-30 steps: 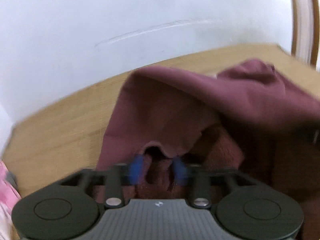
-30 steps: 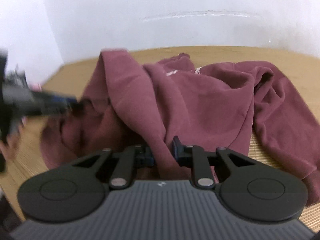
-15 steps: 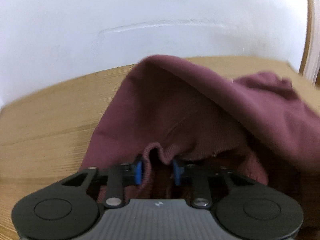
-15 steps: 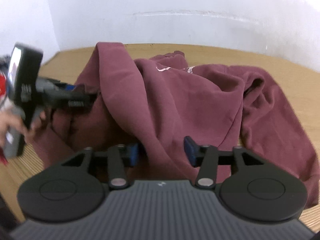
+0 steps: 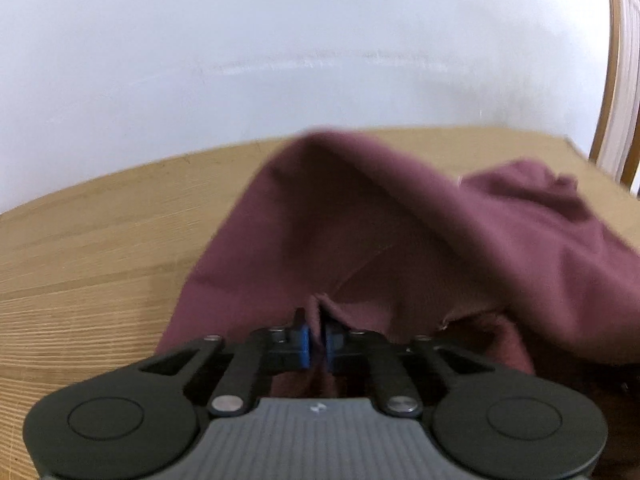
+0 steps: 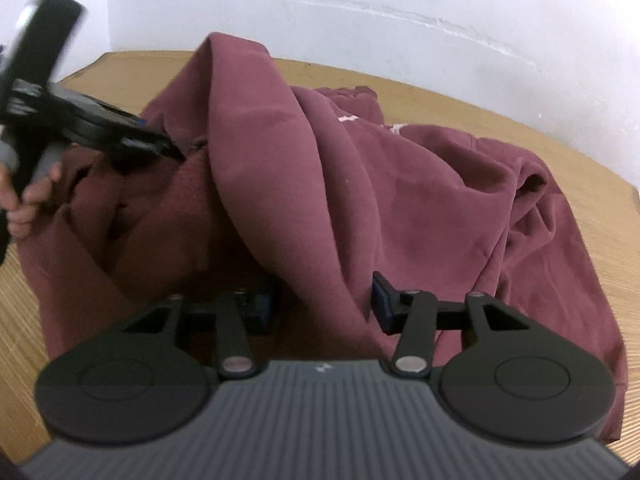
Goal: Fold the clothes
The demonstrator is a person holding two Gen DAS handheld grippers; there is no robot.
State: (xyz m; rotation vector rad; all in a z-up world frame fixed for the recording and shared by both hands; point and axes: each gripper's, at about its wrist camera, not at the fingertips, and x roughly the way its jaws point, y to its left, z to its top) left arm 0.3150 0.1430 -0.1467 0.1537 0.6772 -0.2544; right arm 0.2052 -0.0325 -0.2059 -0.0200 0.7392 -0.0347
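Left tongs (image 5: pixel 316 338) now clamped on maroon sweatshirt (image 6: pixel 360 184) edge, right tongs (image 6: pixel 322 300) spread wider apart.

Both cameras ride low over the table (image 5: pixel 92 248), facing the white wall (image 5: pixel 280 40), close on the maroon sweatshirt (image 6: pixel 400 184) they share; the right view also catches the left gripper (image 6: pixel 176 152)

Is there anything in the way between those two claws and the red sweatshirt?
Nothing visible. The left gripper is already pinched shut on an edge of the sweatshirt. The right gripper is open, with a thick fold of the same fabric lying between its fingers. Only the bare wooden table surrounds the garment.
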